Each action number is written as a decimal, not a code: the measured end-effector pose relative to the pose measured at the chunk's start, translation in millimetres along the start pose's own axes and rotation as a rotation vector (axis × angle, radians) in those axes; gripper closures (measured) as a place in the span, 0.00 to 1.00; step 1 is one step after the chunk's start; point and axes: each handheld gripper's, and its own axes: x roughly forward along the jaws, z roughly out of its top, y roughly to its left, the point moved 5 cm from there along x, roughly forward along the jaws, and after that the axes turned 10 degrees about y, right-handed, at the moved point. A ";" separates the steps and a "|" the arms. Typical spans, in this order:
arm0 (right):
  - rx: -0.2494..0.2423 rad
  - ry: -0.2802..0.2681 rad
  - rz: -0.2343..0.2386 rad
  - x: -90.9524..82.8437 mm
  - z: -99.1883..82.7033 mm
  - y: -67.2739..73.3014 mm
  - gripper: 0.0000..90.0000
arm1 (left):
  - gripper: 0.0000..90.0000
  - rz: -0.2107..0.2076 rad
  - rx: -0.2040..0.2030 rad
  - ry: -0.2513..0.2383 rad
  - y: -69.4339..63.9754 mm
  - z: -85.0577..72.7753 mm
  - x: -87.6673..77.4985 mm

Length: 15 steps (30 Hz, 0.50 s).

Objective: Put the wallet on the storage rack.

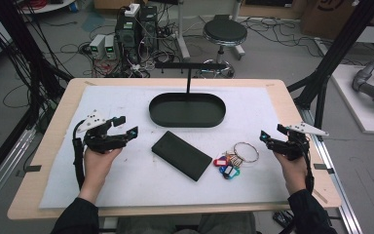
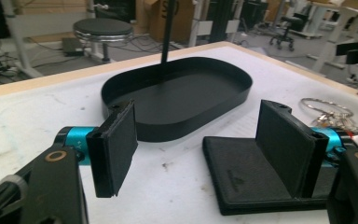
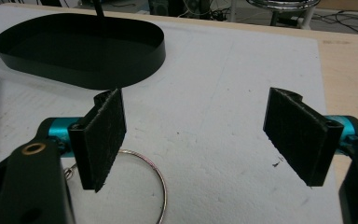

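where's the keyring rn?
High view: keyring lies on the white mat, right of centre, between the black case and the right gripper.

matt black tray [image 1: 187,113], shiny metal key ring [image 1: 246,151], rough white mat [image 1: 126,180].

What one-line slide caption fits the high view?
Two open grippers, left gripper and right gripper, flank a black case and keys before an oval tray.

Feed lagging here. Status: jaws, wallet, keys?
Left gripper and right gripper open, empty. Wallet flat; keys beside it; tray empty. Nothing in the way.
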 end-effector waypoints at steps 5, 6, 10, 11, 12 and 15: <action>-0.005 -0.001 -0.001 0.0 0.3 0.1 0.24 | 0.31 -0.018 0.020 0.029 -5.2 7.5 5.0; -0.005 -0.001 0.000 0.1 0.3 0.0 0.24 | 0.31 -0.034 0.020 0.047 -7.6 10.1 9.5; -0.001 0.001 -0.001 -0.3 -0.3 -1.9 0.24 | 0.31 -0.082 0.012 0.097 -13.0 12.8 23.5; -0.001 -0.001 -0.001 -0.5 -0.2 -2.5 0.24 | 0.32 -0.100 0.010 0.103 -14.8 13.4 27.9; 0.004 -0.003 -0.002 -0.8 -0.1 -2.7 0.24 | 0.33 -0.114 0.007 0.111 -16.7 14.0 32.8; 0.002 -0.005 0.000 -0.8 0.1 -2.6 0.24 | 0.34 -0.134 0.008 0.140 -20.1 14.7 43.4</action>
